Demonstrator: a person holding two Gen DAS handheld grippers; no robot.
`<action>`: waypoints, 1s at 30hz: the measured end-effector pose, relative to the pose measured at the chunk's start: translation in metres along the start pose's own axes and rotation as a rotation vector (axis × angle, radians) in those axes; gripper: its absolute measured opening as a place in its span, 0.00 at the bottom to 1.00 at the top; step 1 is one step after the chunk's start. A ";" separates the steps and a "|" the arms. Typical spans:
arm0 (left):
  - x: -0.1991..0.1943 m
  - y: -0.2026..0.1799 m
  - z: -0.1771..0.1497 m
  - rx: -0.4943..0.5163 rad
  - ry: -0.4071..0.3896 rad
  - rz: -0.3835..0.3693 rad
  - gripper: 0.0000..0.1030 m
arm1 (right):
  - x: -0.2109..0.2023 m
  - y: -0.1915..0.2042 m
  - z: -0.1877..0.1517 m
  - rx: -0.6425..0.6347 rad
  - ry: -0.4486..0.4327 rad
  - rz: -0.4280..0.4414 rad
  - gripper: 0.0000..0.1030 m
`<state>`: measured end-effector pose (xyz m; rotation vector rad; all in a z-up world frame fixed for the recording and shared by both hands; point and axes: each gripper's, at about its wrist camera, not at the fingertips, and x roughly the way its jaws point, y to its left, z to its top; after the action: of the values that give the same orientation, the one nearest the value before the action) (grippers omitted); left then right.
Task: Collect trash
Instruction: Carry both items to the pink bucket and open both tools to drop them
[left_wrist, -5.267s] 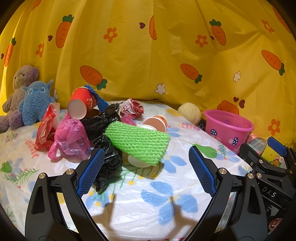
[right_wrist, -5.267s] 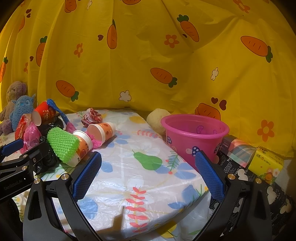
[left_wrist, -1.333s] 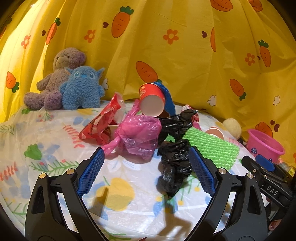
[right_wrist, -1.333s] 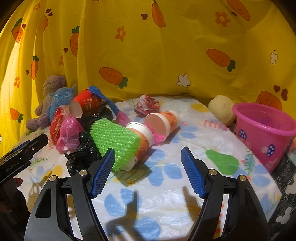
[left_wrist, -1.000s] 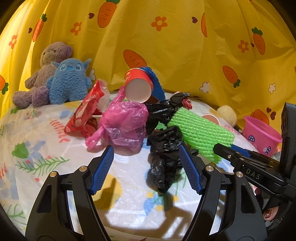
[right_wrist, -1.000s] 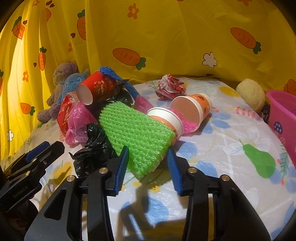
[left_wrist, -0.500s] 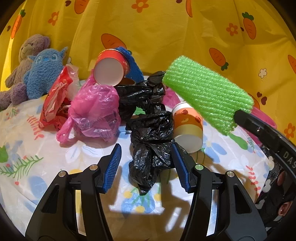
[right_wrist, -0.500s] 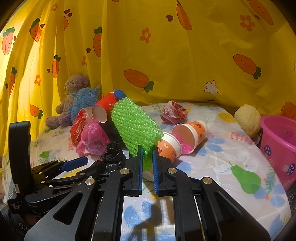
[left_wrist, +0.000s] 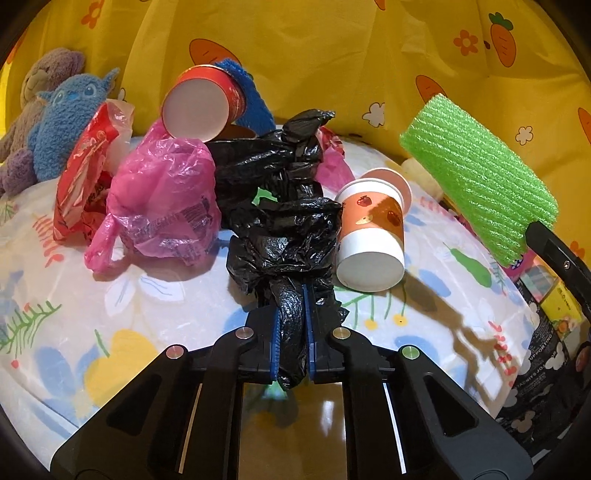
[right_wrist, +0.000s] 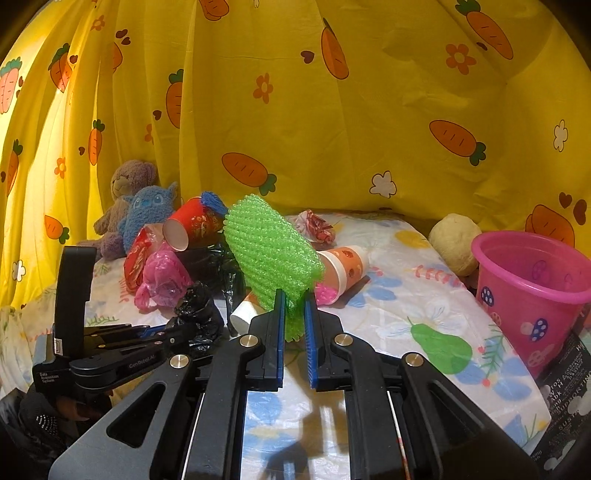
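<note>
My left gripper (left_wrist: 291, 314) is shut on a crumpled black plastic bag (left_wrist: 284, 236) that lies on the table amid a trash pile. My right gripper (right_wrist: 294, 306) is shut on a green foam net sleeve (right_wrist: 271, 249) and holds it lifted above the table; the sleeve also shows in the left wrist view (left_wrist: 476, 184). The pile holds a pink plastic bag (left_wrist: 166, 195), a red wrapper (left_wrist: 79, 181), a red paper cup (left_wrist: 201, 105) and an orange paper cup (left_wrist: 371, 236). A pink bucket (right_wrist: 532, 291) stands at the right.
A blue plush (left_wrist: 70, 122) and a brown teddy (right_wrist: 125, 199) sit at the back left against the yellow carrot curtain. A beige ball (right_wrist: 452, 240) lies beside the bucket. A second orange cup (right_wrist: 341, 269) and crumpled wrapper (right_wrist: 314, 225) lie behind. Boxes (left_wrist: 554, 295) stand past the table's right edge.
My left gripper has moved forward and closed on the black bag. My right gripper has kept the green sleeve and lifted it higher, away from the pile.
</note>
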<state>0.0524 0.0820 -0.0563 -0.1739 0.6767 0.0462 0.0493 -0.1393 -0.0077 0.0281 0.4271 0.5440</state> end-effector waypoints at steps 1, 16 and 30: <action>-0.005 0.000 0.000 -0.007 -0.014 -0.002 0.09 | -0.002 -0.002 0.000 0.006 0.000 0.000 0.10; -0.072 -0.030 0.019 -0.002 -0.197 -0.098 0.08 | -0.033 -0.019 0.001 0.021 -0.063 -0.057 0.10; -0.056 -0.138 0.052 0.151 -0.222 -0.241 0.08 | -0.058 -0.076 0.012 0.067 -0.121 -0.267 0.11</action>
<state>0.0540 -0.0438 0.0384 -0.1021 0.4321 -0.2136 0.0473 -0.2326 0.0150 0.0673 0.3242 0.2631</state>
